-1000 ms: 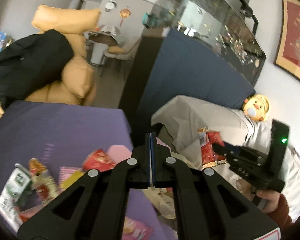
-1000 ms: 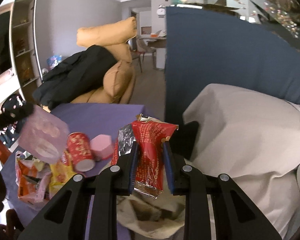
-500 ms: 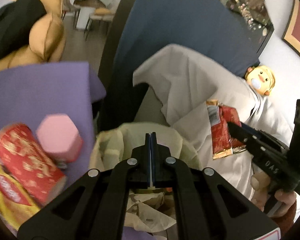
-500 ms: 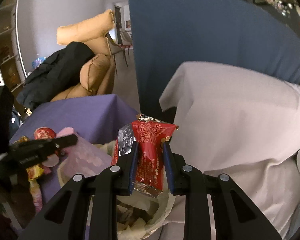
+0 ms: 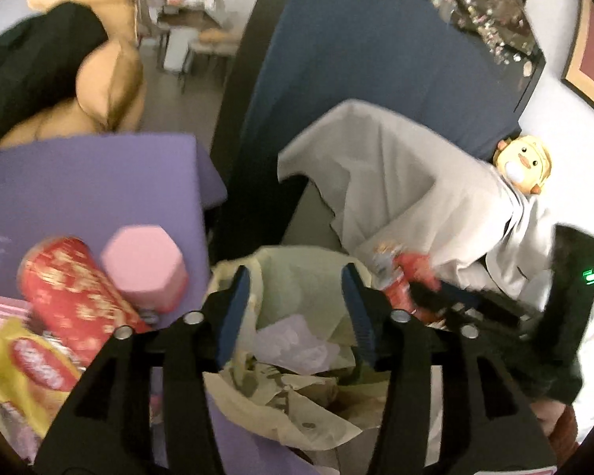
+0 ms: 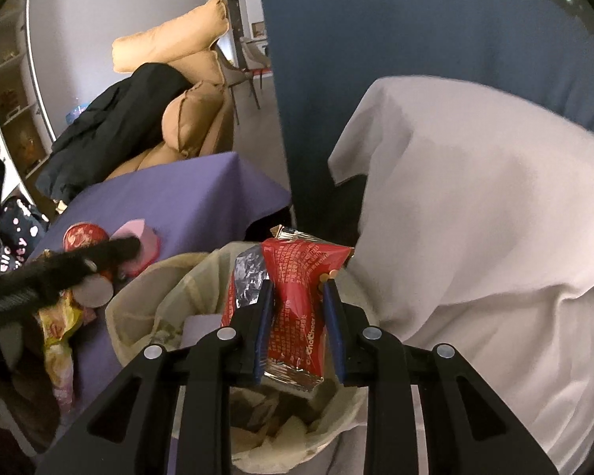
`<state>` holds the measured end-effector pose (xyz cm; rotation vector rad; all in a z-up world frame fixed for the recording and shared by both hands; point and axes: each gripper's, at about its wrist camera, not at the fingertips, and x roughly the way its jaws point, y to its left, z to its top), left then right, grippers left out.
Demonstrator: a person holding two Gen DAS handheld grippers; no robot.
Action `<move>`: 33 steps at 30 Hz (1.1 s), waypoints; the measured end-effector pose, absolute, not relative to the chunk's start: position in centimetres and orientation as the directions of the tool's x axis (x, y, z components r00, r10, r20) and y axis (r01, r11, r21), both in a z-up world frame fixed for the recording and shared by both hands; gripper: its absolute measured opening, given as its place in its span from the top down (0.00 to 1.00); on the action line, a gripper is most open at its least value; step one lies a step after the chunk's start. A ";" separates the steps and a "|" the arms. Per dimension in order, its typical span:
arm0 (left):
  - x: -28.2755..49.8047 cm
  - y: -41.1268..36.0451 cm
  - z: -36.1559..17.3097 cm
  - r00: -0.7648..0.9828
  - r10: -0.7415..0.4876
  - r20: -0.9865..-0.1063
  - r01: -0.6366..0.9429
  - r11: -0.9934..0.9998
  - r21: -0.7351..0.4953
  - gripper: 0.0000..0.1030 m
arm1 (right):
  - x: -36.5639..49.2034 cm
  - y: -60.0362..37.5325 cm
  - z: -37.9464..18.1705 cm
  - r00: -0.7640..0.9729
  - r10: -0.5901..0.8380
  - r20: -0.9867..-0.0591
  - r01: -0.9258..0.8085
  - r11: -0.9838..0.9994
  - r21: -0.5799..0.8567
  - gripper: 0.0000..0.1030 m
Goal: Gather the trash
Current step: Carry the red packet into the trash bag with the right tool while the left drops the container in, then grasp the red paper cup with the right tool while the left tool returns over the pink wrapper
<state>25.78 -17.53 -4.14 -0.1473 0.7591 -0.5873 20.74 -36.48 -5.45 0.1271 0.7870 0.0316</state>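
My left gripper [image 5: 295,277] hangs over the lined trash bin [image 5: 297,253], its jaws opening with nothing between them. A pale purple wrapper [image 5: 297,340] lies loose on the crumpled paper inside the bin. My right gripper [image 6: 297,289] is shut on a red snack packet [image 6: 301,269] with a torn silver edge, held just above the bin's rim [image 6: 146,304]. In the left wrist view the right gripper [image 5: 423,293] comes in from the right with the red packet [image 5: 396,277], blurred. A finger [image 6: 99,255] of the left gripper shows at the left of the right wrist view.
On the purple table [image 5: 91,182] beside the bin lie a red can [image 5: 71,297], a pink hexagonal box [image 5: 142,261] and a yellow snack bag [image 5: 27,364]. A white-draped sofa [image 6: 475,198] stands right of the bin, a blue panel [image 6: 396,31] behind it, tan cushions [image 6: 190,118] beyond.
Both grippers have come down over the bin. The left one was shut on the pale purple wrapper and has opened; the wrapper now lies in the bin. The right keeps its packet.
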 end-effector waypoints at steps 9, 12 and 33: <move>21.6 -14.3 -4.0 0.587 -0.413 -0.696 0.390 0.898 -0.204 0.51 | 20.0 -34.5 -8.2 0.662 0.100 -0.743 0.014 0.989 0.145 0.73; 20.2 -13.0 -4.2 0.564 -0.416 -0.713 0.403 0.893 -0.201 0.51 | 20.2 -34.0 -8.9 0.648 0.085 -0.757 0.022 0.991 0.130 0.73; 16.4 -0.5 -3.3 0.666 -0.328 -0.670 0.260 0.944 -0.204 0.50 | 16.4 -28.9 -6.6 0.635 0.138 -0.760 -0.055 0.989 0.134 0.45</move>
